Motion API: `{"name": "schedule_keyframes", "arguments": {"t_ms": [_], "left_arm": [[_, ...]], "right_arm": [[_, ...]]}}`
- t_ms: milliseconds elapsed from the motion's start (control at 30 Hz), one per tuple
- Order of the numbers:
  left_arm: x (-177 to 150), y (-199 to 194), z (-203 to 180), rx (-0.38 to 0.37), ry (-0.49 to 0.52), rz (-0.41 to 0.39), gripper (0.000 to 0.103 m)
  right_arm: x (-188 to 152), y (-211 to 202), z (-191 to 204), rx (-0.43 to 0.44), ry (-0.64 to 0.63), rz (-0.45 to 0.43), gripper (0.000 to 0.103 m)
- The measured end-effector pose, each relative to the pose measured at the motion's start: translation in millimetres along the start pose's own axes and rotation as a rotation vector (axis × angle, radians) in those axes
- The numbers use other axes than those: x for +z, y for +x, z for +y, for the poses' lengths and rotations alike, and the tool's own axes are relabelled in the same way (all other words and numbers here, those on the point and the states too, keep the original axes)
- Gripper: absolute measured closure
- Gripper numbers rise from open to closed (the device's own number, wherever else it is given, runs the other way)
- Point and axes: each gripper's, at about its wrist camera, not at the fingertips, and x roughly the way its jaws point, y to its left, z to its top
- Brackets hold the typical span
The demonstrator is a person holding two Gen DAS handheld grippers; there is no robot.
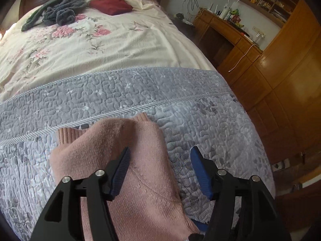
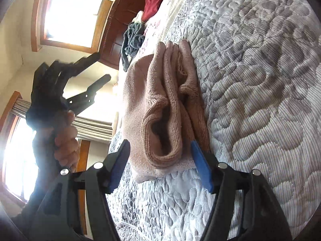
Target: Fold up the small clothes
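Observation:
A pink knit garment (image 1: 124, 152) lies folded in thick layers on the grey quilted blanket (image 1: 210, 124). My left gripper (image 1: 160, 160) hovers open above it; its left finger is over the cloth and its right finger over the bare blanket. In the right wrist view the folded garment (image 2: 160, 100) shows a rolled end with a dark hollow. That end sits between the blue pads of my open right gripper (image 2: 160, 146), which is not pinching it. The left gripper (image 2: 103, 67) appears there too, raised off the bed, open, held by a hand (image 2: 66, 138).
Farther up the bed, a grey-green heap of clothes (image 1: 60, 10) and a dark red cloth (image 1: 112, 4) rest on a cream floral sheet (image 1: 84, 46). A wooden desk (image 1: 226, 32) and wardrobe (image 1: 291, 76) stand to the right of the bed. Bright windows (image 2: 70, 16) glare beyond.

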Motion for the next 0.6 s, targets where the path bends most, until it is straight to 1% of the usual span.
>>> {"name": "schedule_keyframes", "arguments": {"t_ms": [67,200,233,267,300,333,400,467,533,600], "left_arm": [[-16,-12,20,-0.082,-0.052,0.009,0.041],[-43,-22,52,-0.211,-0.152,0.026,0.041],[-48,-21,59,-0.235,-0.173,0.032,0.041],[-54,-19,64,-0.261,-0.193,0.04,0.041],[-59,-16,69,-0.285,-0.211,0.046,0.042],[-64,-14,74,-0.312,-0.232,0.05,0.042],[-77,-3,83,-0.37,-0.275,0.077,0.042],[-89,11,91,-0.347,-0.29,0.107,0.042],[-101,28,101,-0.369,-0.33,0.14,0.042],[-107,32,106,-0.379,-0.344,0.138,0.043]], "right_arm": [[14,7,1,-0.013,-0.015,0.05,0.037],[37,30,5,-0.007,0.004,0.167,0.036],[41,35,5,-0.001,0.018,0.193,0.043],[43,39,6,-0.001,0.019,0.21,0.063],[45,39,10,-0.02,-0.008,0.219,0.082],[47,35,13,-0.057,-0.035,0.205,0.089],[51,25,5,-0.093,-0.021,0.176,0.09],[49,21,-11,-0.167,-0.01,0.181,0.091],[44,26,-14,-0.174,-0.025,0.203,0.09],[45,31,-2,-0.153,-0.061,0.233,0.087]]}}
